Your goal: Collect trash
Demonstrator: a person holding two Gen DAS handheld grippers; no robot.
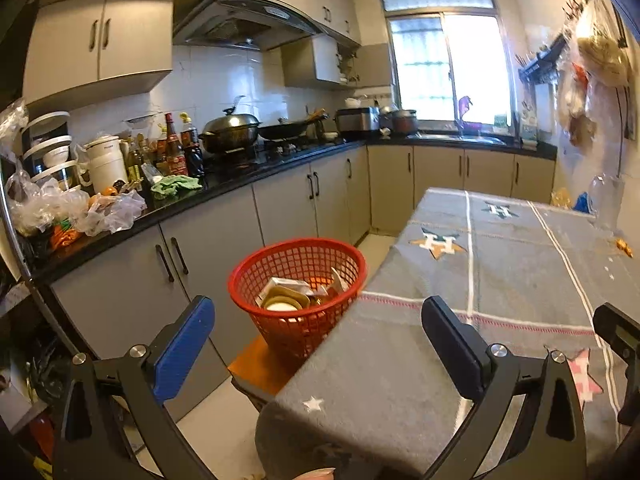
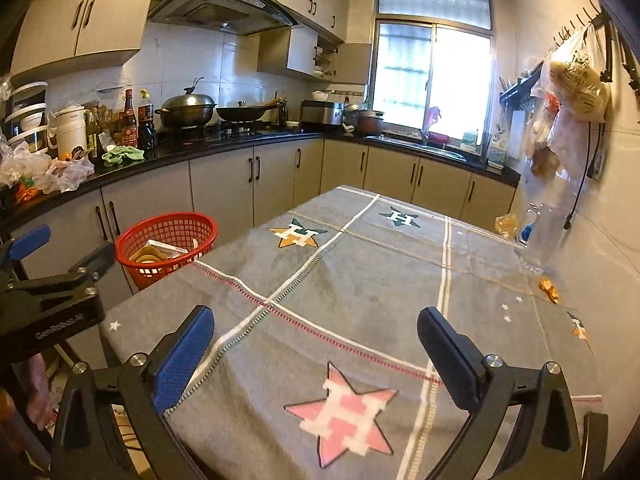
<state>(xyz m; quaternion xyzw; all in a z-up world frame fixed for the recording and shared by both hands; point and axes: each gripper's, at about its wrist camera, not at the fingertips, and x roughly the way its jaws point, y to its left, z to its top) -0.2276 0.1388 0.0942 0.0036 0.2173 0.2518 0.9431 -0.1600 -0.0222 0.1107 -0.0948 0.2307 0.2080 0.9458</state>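
My right gripper's (image 2: 316,344) camera shows the whole grey tablecloth (image 2: 360,280) and, near its far right edge, a small orange scrap (image 2: 549,290) just in front of a clear glass jug (image 2: 540,240). My left camera only catches that scrap (image 1: 624,246) at its edge, blurred. What it shows far better is the red basket (image 1: 298,292), standing on a wooden stool (image 1: 260,364) just beside the table's left edge, with boxes and a round lid (image 1: 280,305) lying inside; from the right view the basket (image 2: 168,248) is partly cut off by the table edge. My left gripper (image 1: 318,338) is spread wide with nothing between its fingers, hovering over the table corner nearest the basket. My right gripper is equally wide and empty, above the pink star (image 2: 340,416) on the cloth.
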